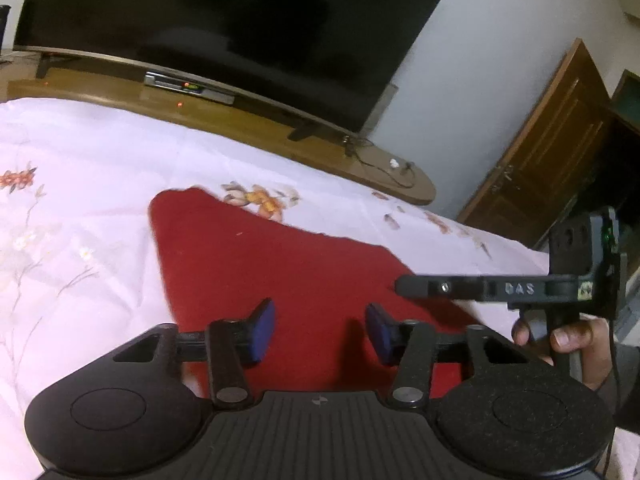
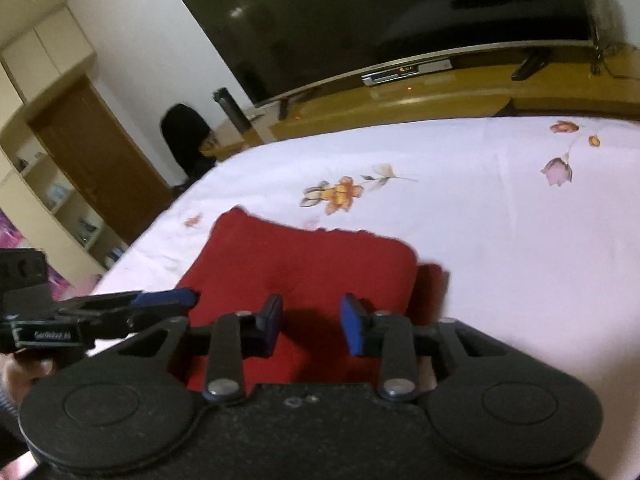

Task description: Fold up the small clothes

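A small red garment [image 1: 276, 264] lies flat on the white floral bedsheet [image 1: 80, 184]; in the right wrist view the red garment [image 2: 312, 264] looks folded, with a small flap sticking out at its right side. My left gripper [image 1: 320, 330] is open and empty, hovering over the garment's near part. My right gripper [image 2: 310, 322] is open and empty over the garment's near edge. The right gripper also shows side-on in the left wrist view [image 1: 404, 286] at the garment's right edge. The left gripper shows in the right wrist view [image 2: 188, 298] at the garment's left edge.
A large dark TV [image 1: 240, 24] stands on a long wooden bench [image 1: 280, 132] past the bed's far edge, with a set-top box [image 1: 188, 88] under it. A wooden door [image 1: 552, 152] is at the right. Shelves [image 2: 52, 196] and a dark chair [image 2: 188, 136] stand at the left.
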`<state>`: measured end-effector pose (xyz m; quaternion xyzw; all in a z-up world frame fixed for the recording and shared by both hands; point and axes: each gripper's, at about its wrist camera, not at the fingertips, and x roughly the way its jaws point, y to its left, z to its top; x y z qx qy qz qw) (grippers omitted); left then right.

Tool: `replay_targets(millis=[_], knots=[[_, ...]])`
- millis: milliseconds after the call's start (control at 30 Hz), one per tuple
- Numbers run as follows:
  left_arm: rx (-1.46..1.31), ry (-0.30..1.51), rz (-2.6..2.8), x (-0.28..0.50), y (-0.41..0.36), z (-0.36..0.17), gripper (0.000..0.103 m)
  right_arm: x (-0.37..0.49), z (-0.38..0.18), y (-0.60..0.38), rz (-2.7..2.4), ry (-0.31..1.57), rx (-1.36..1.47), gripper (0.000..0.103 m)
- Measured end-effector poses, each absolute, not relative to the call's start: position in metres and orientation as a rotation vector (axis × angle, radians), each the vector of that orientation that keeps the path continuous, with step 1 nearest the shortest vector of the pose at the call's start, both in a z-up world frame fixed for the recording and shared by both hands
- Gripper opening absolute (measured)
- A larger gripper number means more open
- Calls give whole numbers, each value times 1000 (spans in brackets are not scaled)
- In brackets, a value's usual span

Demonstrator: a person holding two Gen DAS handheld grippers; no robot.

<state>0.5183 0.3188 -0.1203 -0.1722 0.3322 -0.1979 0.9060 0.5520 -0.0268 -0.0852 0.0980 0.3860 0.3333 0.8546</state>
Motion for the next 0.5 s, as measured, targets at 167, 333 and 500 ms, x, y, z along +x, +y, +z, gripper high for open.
replay_targets(millis=[167, 333, 500], knots=[[-373, 683, -375, 518, 328, -126, 22, 560, -100, -18, 662, 802, 137, 27], [-356, 674, -360, 506, 323, -116, 24, 557, -95, -22, 662, 803, 140, 28], [-303, 607, -338, 468, 314, -90, 66, 519, -68, -23, 685, 735, 55, 37]])
